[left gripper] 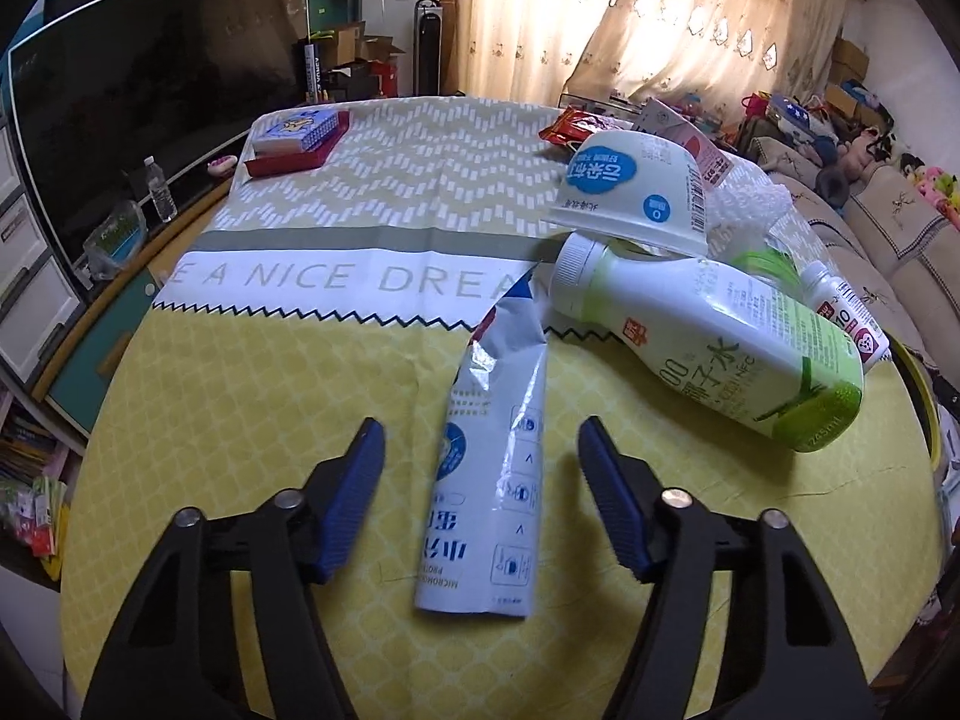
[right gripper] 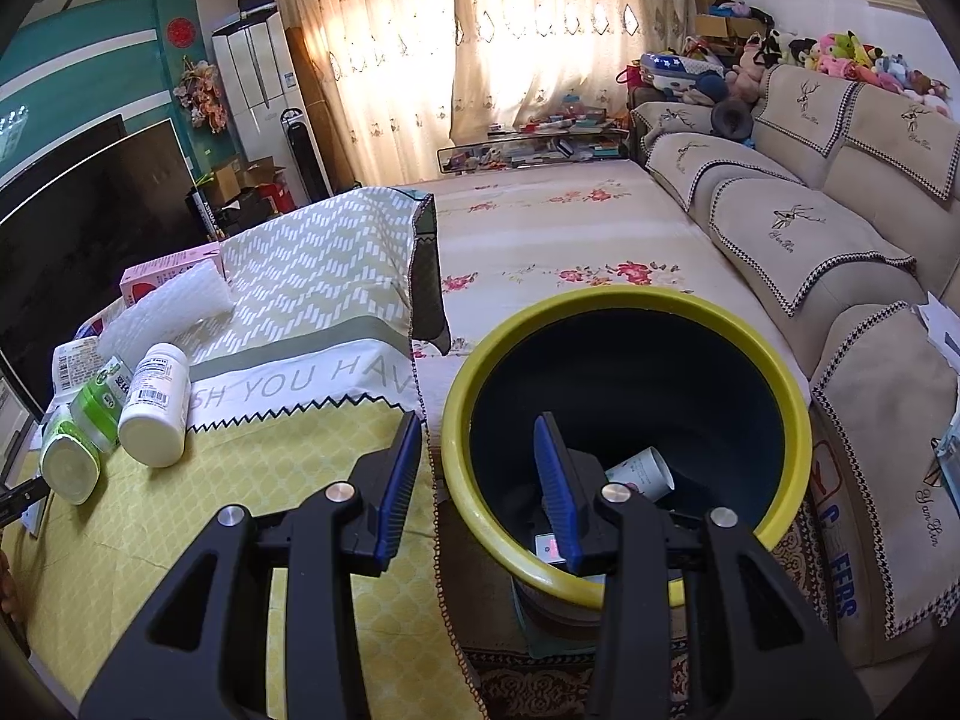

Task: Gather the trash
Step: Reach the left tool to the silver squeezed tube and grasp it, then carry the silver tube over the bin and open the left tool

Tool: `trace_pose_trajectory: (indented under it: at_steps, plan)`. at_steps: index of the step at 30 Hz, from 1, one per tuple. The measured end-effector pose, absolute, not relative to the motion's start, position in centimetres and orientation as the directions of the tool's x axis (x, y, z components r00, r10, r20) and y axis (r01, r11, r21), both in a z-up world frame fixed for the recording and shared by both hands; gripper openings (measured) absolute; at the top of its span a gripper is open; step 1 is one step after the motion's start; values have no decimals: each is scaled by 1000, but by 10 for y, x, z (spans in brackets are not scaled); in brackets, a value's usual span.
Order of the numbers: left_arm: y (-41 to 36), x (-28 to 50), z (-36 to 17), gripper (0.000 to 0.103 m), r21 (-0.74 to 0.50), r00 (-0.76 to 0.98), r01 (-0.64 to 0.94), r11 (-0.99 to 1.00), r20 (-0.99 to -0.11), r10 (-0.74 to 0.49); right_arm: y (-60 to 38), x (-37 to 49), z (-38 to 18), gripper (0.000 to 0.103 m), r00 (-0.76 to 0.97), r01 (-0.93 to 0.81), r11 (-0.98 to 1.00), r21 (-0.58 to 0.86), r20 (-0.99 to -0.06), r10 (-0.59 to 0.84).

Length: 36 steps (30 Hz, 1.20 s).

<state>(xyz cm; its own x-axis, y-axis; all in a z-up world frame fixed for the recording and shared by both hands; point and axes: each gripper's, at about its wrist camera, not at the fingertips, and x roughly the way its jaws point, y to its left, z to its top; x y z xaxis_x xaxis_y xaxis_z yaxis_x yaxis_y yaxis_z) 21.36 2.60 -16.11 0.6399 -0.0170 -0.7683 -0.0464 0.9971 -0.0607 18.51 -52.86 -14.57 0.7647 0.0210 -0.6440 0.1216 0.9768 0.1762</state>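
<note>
Flattened white-and-blue pouch (left gripper: pixel 495 480) lying on the yellow desk (left gripper: pixel 240 420), straight between the left gripper (left gripper: pixel 480 468) fingers (left gripper: pixel 354 498), which stand partly open on either side, not pressing it. Likely light, thin, crinkly and slick; best pinched across the narrow middle, edges likely to fold. Green-labelled bottle (left gripper: pixel 720 342) and overturned cup (left gripper: pixel 630 192) just beyond, touching. Right gripper (right gripper: pixel 477 480) empty, fingers parted over the rim of the yellow-rimmed bin (right gripper: pixel 600 300), one finger inside, a small tube (right gripper: pixel 642 471) at the bottom.
</note>
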Motion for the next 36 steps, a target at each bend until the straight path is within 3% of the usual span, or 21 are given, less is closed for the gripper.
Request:
trace_pose_trajectory:
  at_steps: [4,5,20,28,36]
  plan:
    - [27,217,-162,44,-42,641,-60,997,-767,6,-527,187,-147,38,762,114,977,181,-647,31]
    - [28,216,-161,34,-49,643,-58,997,-766,0,-527,187,-147,38,761,112,977,183,-648,34]
    - [-4,173,-112,31,-89,722,45,995,-685,-93,-535,178,-142,38,776,120,973,197,-630,32]
    - [-85,164,-70,32,-116,718,293,949,-629,-298,-560,157,-135,38,791,169,966,197,-612,-14]
    - [-202,193,-63,31,-141,608,521,842,-631,-482,-600,129,-121,39,820,254,947,198,-563,-102]
